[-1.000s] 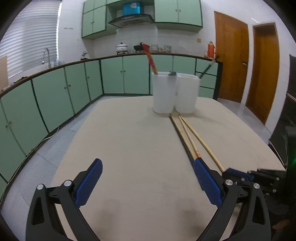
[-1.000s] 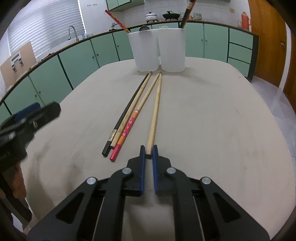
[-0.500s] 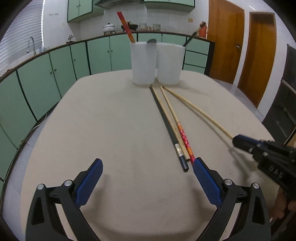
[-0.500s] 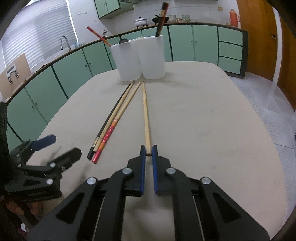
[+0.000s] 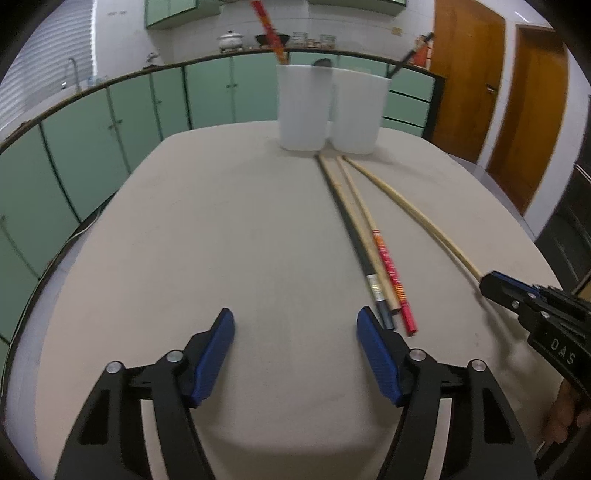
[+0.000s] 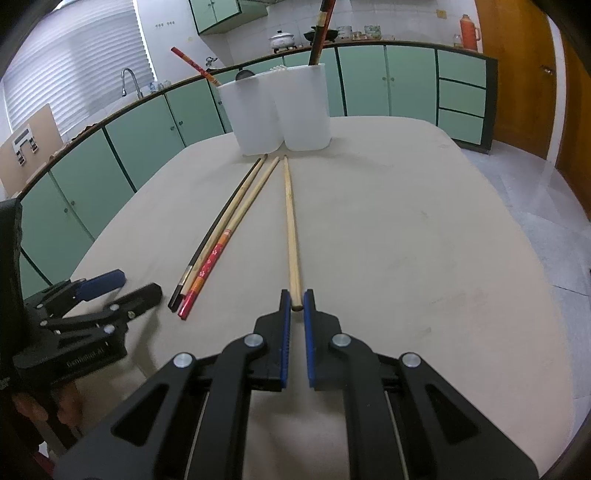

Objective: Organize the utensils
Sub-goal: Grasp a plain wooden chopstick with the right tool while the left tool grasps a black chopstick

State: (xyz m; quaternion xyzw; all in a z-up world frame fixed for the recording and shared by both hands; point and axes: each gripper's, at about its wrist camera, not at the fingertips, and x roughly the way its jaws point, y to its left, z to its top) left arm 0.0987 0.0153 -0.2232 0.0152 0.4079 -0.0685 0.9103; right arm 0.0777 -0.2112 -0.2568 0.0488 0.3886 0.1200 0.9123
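Chopsticks lie lengthwise on the beige tabletop [image 6: 406, 229], their far tips just short of two white holders [image 6: 280, 110] that stand touching at the far end. I see three of them bunched side by side: a black chopstick [image 6: 218, 229] on the outside, a plain wooden one [image 6: 236, 218] against it, and a red patterned chopstick [image 6: 207, 266] next to that. A fourth, a bamboo chopstick [image 6: 291, 229], lies apart from the bunch to my right, angled so the far tips nearly converge.

My right claw [image 6: 296, 306] is closed on the near end of that bamboo chopstick, blue pads pressed to either side of it; I cannot tell whether the stick is still resting flat on the tabletop. In the left wrist view the same claw [image 5: 491, 284] shows at the right edge with the bamboo stick [image 5: 406, 210] running out of it.

My left claw [image 5: 295, 325] hangs wide open over bare tabletop, holding nothing, its right pad just beside the near ends of the bunch. The holders already have utensils in them, including a red chopstick [image 6: 192, 64] leaning out of the left one and a dark stick [image 6: 321, 29] upright in the right one.
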